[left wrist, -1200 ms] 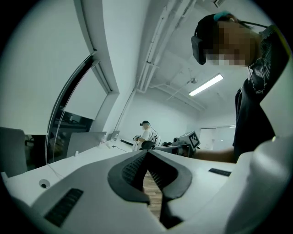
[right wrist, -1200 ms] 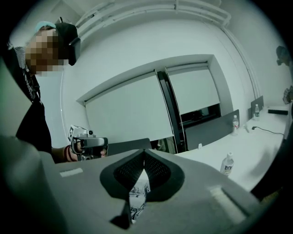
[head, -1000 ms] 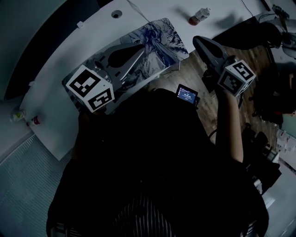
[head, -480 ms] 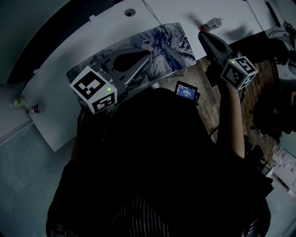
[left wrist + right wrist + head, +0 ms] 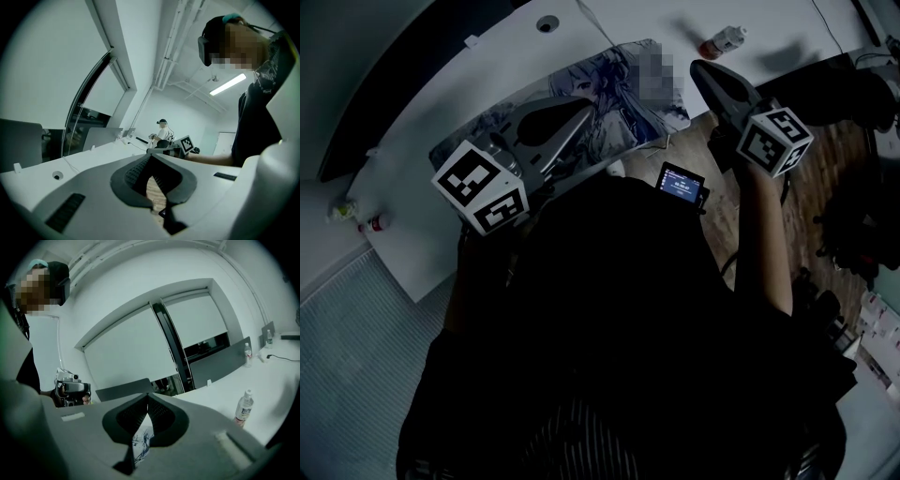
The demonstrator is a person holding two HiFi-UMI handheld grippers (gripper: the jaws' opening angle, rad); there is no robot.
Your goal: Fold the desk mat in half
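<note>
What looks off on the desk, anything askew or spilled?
Nothing stands out. The desk mat lies flat and unfolded on the white desk, and the bottle stands upright with no spill around it.

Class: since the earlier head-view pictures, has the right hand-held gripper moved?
Yes. The right hand-held gripper has shifted up-frame toward the bottle on the desk, narrowing the gap between them.

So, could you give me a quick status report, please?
Left gripper shut, empty. Right gripper shut, empty. Desk mat flat, unfolded. Bottle clear of mat.
</note>
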